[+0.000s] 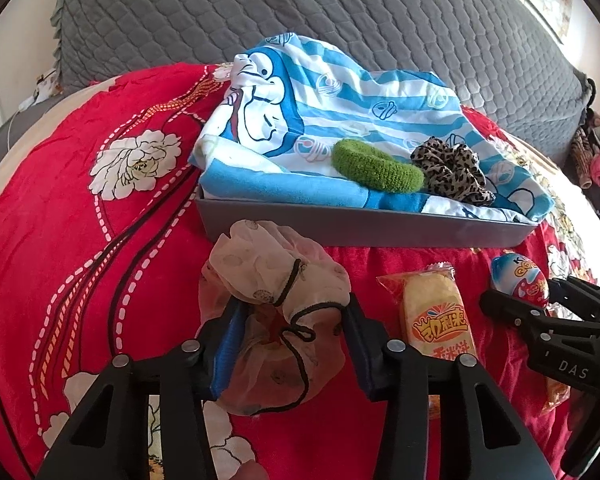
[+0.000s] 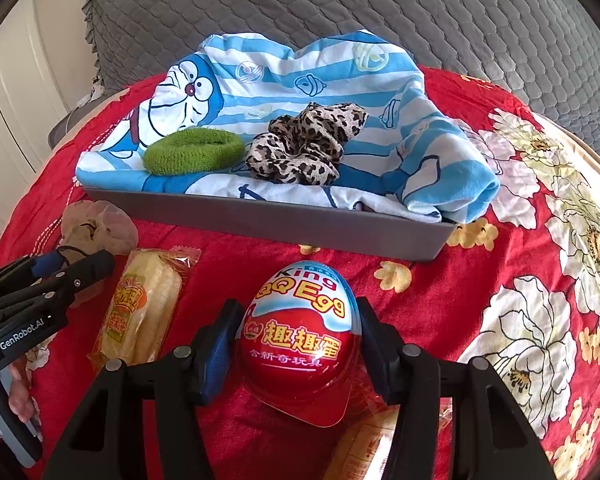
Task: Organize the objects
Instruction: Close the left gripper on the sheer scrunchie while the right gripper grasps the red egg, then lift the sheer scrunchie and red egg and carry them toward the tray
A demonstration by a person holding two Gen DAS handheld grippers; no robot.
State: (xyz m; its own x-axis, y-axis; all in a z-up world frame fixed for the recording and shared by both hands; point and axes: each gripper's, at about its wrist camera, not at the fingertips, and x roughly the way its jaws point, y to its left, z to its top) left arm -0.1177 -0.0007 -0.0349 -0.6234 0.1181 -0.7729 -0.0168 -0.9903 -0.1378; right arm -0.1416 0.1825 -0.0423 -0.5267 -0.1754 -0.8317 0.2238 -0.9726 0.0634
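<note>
A pale sheer scrunchie (image 1: 276, 280) with a dark cord lies on the red floral bedspread. My left gripper (image 1: 294, 308) is shut on it, a pad pressing on each side. A red and blue toy egg (image 2: 300, 328) stands upright between the fingers of my right gripper (image 2: 298, 306), which is shut on its sides. In the left wrist view the egg (image 1: 520, 276) and right gripper (image 1: 540, 312) show at the right. Behind both, a grey tray (image 1: 340, 228) holds a blue striped cartoon cloth (image 1: 320, 92), a green hair band (image 1: 376, 168) and a leopard scrunchie (image 1: 448, 168).
A corn snack packet (image 2: 140, 308) lies between the two grippers. Another orange packet (image 2: 364, 440) lies under the egg's near side. A grey quilted cover (image 2: 340, 8) rises behind the tray. A hand (image 2: 16, 396) holds the left gripper's handle at the left edge.
</note>
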